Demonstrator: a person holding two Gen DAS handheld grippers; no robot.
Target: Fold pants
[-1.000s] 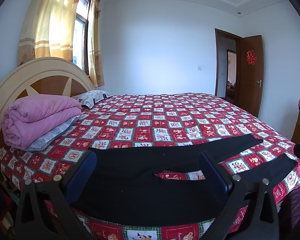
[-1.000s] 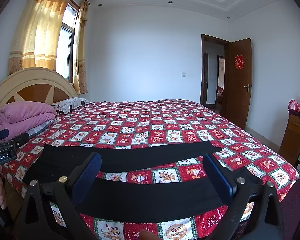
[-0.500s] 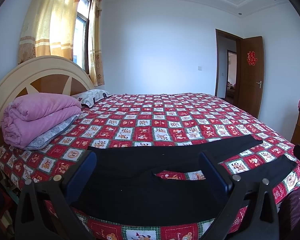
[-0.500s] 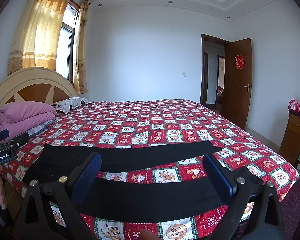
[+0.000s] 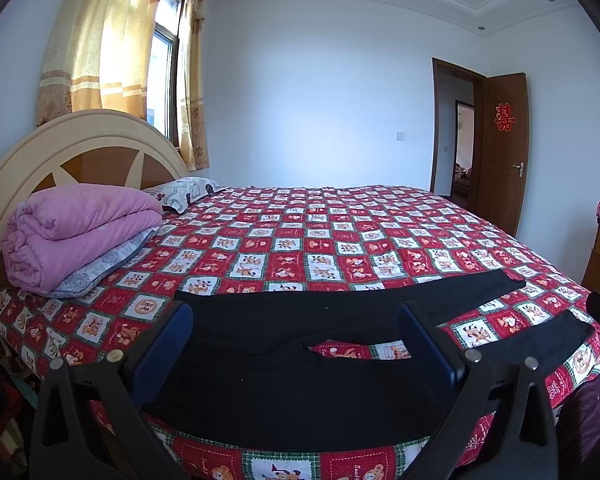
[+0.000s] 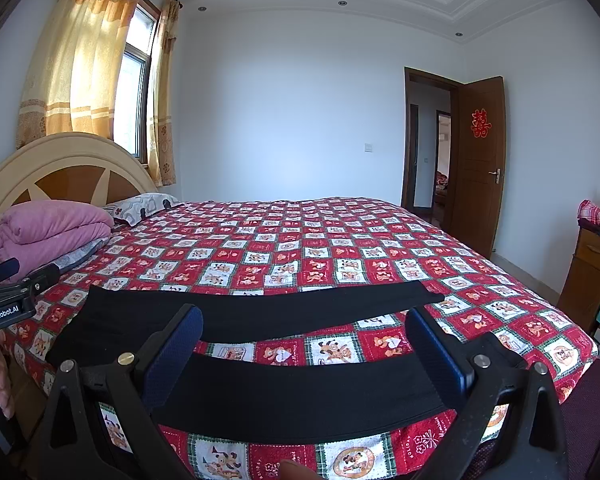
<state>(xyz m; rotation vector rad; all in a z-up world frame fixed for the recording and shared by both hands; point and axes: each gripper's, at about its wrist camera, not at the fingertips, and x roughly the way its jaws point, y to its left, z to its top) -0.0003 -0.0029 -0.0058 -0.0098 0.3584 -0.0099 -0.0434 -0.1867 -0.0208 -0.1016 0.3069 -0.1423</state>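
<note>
This is a bedroom in a home: a wide bed [image 5: 340, 240] under a red-and-white cartoon patchwork cover fills most of the room, with a rounded cream-and-brown headboard [image 5: 80, 152] at its left end. A folded pink quilt [image 5: 76, 228] and a patterned pillow [image 5: 184, 192] lie against the headboard, and yellow curtains [image 5: 100, 48] hang beside a sunlit window [image 5: 162, 80] above it. On the right an open brown door [image 5: 504, 152] bearing a red paper cutout [image 5: 505, 117] leads to another room, a wooden cabinet [image 6: 592, 276] stands by the right wall, and small recessed lights dot the stepped white ceiling
</note>
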